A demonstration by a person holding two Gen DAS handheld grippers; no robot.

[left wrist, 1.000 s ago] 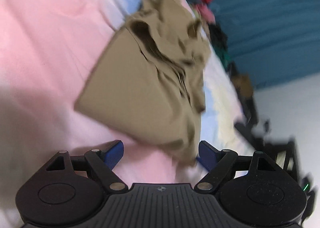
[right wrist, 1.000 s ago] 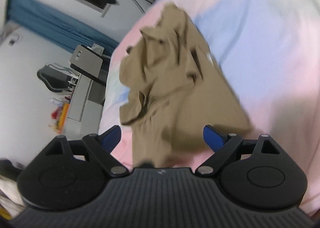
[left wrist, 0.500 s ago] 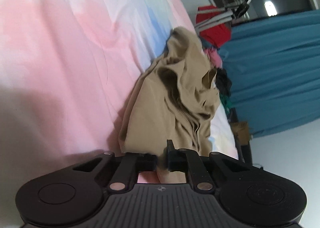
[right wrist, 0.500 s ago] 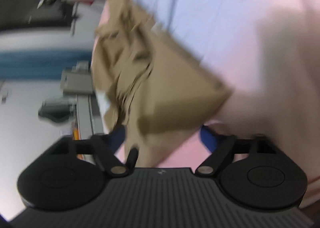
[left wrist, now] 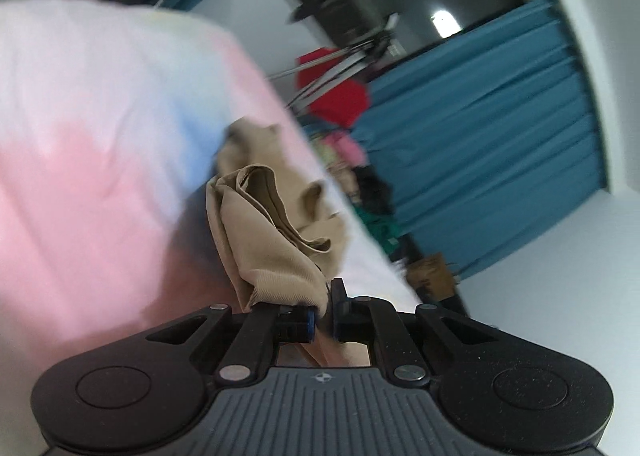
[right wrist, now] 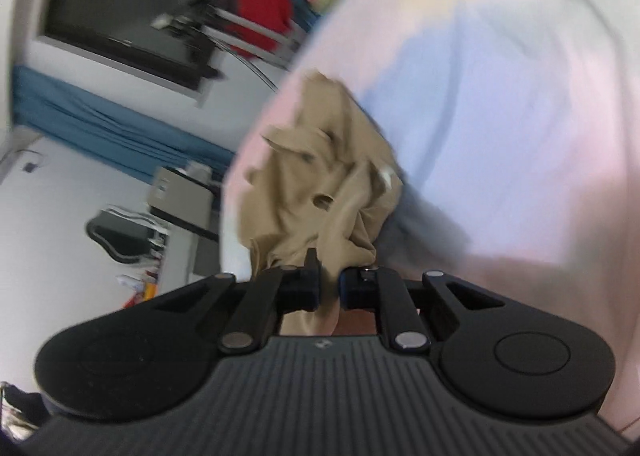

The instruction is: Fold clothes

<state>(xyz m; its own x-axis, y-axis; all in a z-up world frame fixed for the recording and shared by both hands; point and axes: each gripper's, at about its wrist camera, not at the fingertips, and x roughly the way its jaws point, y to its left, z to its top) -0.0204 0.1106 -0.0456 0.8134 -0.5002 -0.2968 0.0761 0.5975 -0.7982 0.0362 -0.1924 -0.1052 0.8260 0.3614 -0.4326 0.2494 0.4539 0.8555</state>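
Observation:
A crumpled tan garment (left wrist: pixel 276 232) lies bunched on the pastel pink, blue and white bed sheet (left wrist: pixel 92 159). My left gripper (left wrist: pixel 322 316) is shut on the garment's near edge, and the cloth rises from the jaws in thick folds. In the right wrist view the same tan garment (right wrist: pixel 320 183) hangs bunched from my right gripper (right wrist: pixel 330 288), which is shut on another part of its edge. The cloth is lifted off the sheet near both grippers and casts a dark shadow below. Both views are motion blurred.
The bed sheet (right wrist: pixel 500 127) fills one side of each view. Beyond the bed edge stand a rack with red clothes (left wrist: pixel 340 91), teal curtains (left wrist: pixel 500 151), a pile of coloured clothes (left wrist: pixel 360 183), a dark window (right wrist: pixel 120 15) and a chair by a desk (right wrist: pixel 120 232).
Both grippers were open above the flat-lying garment, then closed on its near edge. They have now lifted it, and the cloth has bunched up off the sheet.

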